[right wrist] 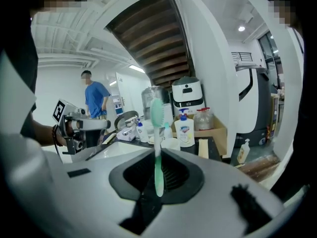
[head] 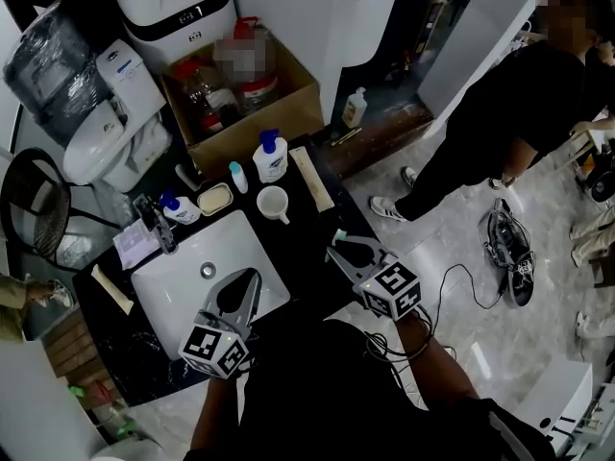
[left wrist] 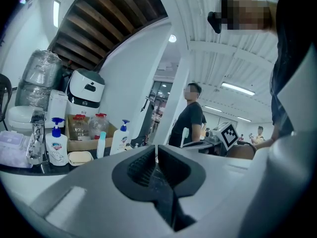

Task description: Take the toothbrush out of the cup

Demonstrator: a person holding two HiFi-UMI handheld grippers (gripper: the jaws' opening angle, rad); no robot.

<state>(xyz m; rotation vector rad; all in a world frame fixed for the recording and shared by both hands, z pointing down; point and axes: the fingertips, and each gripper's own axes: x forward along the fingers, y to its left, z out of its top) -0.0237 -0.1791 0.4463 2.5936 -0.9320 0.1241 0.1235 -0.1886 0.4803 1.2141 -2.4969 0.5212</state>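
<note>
Right gripper (right wrist: 158, 168) is clenched on a green toothbrush (right wrist: 157, 120), held upright, apart from the white cup (head: 273, 203) near the countertop's (head: 309, 230) rear edge. Left gripper (left wrist: 156, 156) has its jaws pressed together, empty.

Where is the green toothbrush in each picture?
Head view: toothbrush near the centre, at the right gripper tip.
Left gripper view: small and pale, right of centre.
Right gripper view: centre, upright, clamped in that gripper.
Shared landmark: cardboard box.
</note>
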